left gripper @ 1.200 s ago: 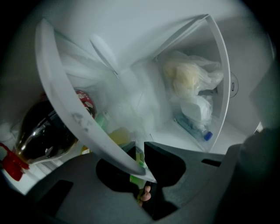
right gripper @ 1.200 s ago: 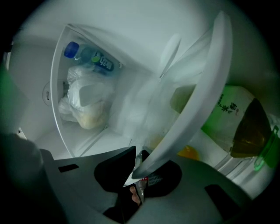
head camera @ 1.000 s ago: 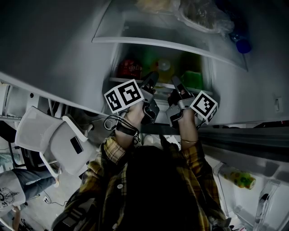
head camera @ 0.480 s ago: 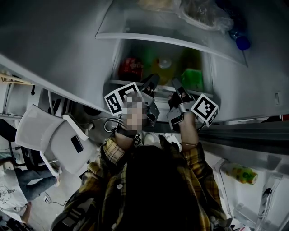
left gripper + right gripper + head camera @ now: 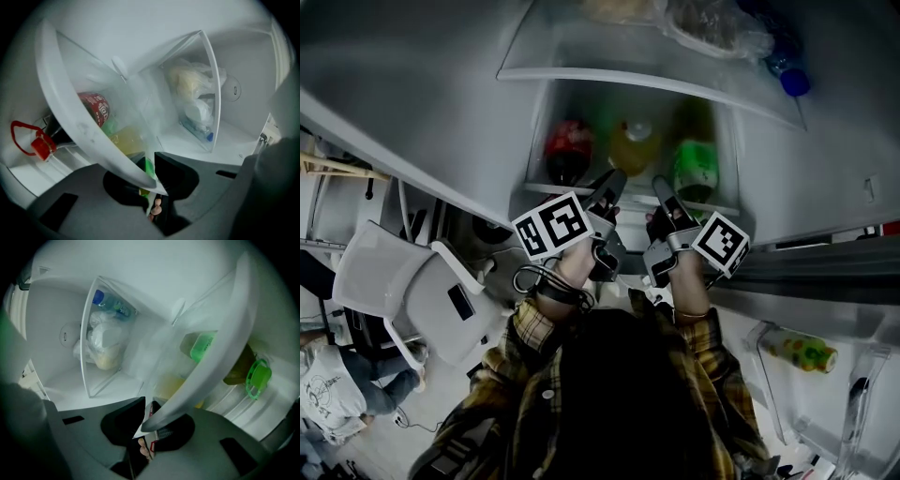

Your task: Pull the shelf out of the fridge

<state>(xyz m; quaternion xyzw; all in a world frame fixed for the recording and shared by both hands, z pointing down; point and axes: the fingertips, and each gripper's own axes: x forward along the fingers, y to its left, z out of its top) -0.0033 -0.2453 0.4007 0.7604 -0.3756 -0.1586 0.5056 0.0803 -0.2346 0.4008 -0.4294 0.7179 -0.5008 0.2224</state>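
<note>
Shelf: centre of the frame, the white front edge of the shelf [image 5: 558, 189] at the fridge [image 5: 825, 159] opening, above a red bottle [image 5: 565, 150].
Tongs: my left gripper [image 5: 614, 178] and right gripper [image 5: 661, 183] each pinch that edge, jaws narrow.
Progress: I judge the grip is done; most of the shelf sits inside, so the sliding out is left.
Writing: the red bottle has white letters; I cannot read them.

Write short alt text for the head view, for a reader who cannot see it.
A person in a plaid shirt, seen from above, clamps the left gripper and the right gripper on the front edge of a clear fridge shelf. Beyond the edge show a red bottle, a yellow bottle and a green bottle.
</note>
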